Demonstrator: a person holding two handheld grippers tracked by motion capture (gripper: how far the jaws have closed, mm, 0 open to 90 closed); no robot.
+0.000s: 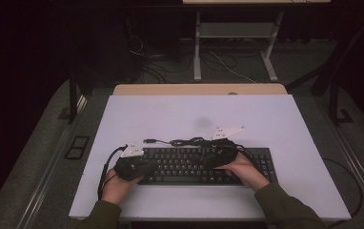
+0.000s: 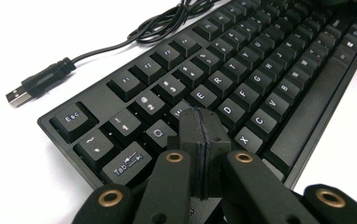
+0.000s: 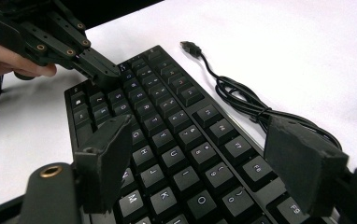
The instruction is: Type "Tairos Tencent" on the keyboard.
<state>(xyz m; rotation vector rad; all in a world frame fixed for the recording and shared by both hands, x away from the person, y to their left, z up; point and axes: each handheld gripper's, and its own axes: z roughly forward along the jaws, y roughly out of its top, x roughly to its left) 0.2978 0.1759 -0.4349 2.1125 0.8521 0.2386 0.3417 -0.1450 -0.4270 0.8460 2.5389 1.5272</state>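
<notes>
The black keyboard [image 1: 204, 166] is lying near the front of the white table [image 1: 266, 114]. The left gripper [image 2: 200, 122], jaws pressed together, is probably poking the A key; the right gripper [image 3: 204, 158] is hovering, jaws spread, above the keys.

Your right gripper [image 3: 214, 163] hangs over a black keyboard [image 3: 167, 135] that lies on a white table [image 3: 284, 46]. Its two black jaws stand wide apart, one low on the left and one low on the right, with rows of keys between them. They hold nothing. A black cable [image 3: 242, 100] lies in loops on the table just beside the keyboard, and its plug [image 3: 189, 46] rests flat near the keyboard's far corner. At the top left is your other hand [image 3: 8, 60], holding the left gripper [image 3: 103, 71]. Its jaws are pressed together, and the tip points down at the keys near that end of the keyboard.
</notes>
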